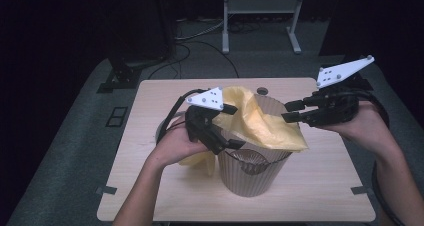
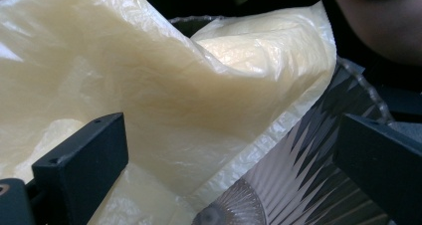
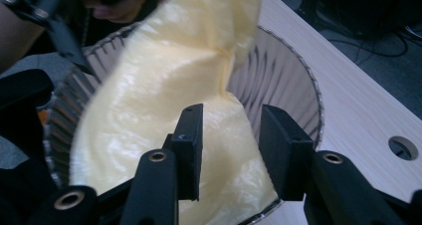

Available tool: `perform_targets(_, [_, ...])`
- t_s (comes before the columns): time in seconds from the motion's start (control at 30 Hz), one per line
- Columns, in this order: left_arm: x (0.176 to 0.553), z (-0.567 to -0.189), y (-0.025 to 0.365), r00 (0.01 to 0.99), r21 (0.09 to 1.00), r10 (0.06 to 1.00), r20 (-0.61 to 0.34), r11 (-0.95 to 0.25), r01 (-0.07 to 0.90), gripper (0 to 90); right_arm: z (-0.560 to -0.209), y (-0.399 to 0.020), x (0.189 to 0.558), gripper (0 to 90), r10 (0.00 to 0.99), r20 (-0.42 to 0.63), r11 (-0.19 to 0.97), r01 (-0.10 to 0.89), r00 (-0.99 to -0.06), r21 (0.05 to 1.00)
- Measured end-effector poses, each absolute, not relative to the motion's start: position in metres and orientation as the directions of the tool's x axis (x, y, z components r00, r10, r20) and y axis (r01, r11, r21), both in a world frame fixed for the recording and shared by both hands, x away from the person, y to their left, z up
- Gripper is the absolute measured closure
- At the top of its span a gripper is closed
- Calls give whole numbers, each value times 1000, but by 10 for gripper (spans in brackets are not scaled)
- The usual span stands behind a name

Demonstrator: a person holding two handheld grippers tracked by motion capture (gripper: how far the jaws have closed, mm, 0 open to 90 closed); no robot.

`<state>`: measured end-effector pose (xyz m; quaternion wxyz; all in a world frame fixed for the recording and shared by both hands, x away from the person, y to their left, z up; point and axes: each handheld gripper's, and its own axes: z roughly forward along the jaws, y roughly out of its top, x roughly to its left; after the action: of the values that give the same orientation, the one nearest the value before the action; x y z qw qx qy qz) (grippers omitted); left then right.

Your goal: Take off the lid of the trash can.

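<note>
A ribbed, paper-coloured bin [image 1: 250, 173] stands upright on the wooden table [image 1: 320, 186]. A yellow plastic bag [image 1: 260, 123] is draped over its mouth, with a fold hanging outside at the left. My left gripper [image 1: 232, 126] is at the bin's left rim. In the left gripper view its jaws stand wide apart [image 2: 229, 160], with the bag [image 2: 164, 85] and the bin's rim [image 2: 308, 170] between them. My right gripper [image 1: 286, 112] hovers at the bin's right rim, open. Its jaws [image 3: 231, 140] have a gap between them and point at the bag [image 3: 164, 95] inside the bin [image 3: 278, 70].
A round hole [image 1: 262, 91] is set in the table just behind the bin. Beyond the table's far edge are a metal stand [image 1: 260, 6] and cables on the grey floor. Bare tabletop lies in front of the bin and to its right.
</note>
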<state>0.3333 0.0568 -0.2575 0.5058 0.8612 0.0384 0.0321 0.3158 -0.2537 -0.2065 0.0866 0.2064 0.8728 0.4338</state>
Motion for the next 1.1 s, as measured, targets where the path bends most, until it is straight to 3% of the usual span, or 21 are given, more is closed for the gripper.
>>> perform_targets(0.17, [334, -259, 55, 995, 869, 97, 11, -493, 39, 0, -212, -239, 311, 599, 366, 40, 576, 260, -930, 775])
perform_targets(0.57, [331, -253, 63, 996, 903, 92, 3, -428, 37, 0, -240, -184, 312, 590, 251, -11, 790, 198, -968, 581])
perform_targets(0.77, [331, -245, 87, 989, 926, 144, 15, -375, 40, 0, -242, -184, 313, 598, 260, -16, 804, 208, -965, 557])
perform_targets(0.97, [336, -249, 95, 981, 916, 193, 15, -397, 64, 0, -251, -164, 314, 564, 231, -81, 879, 173, -969, 444])
perform_targets(1.1, [338, -258, 90, 984, 905, 180, 3, -419, 74, 0, -249, -164, 320, 531, 257, -36, 839, 205, -966, 504])
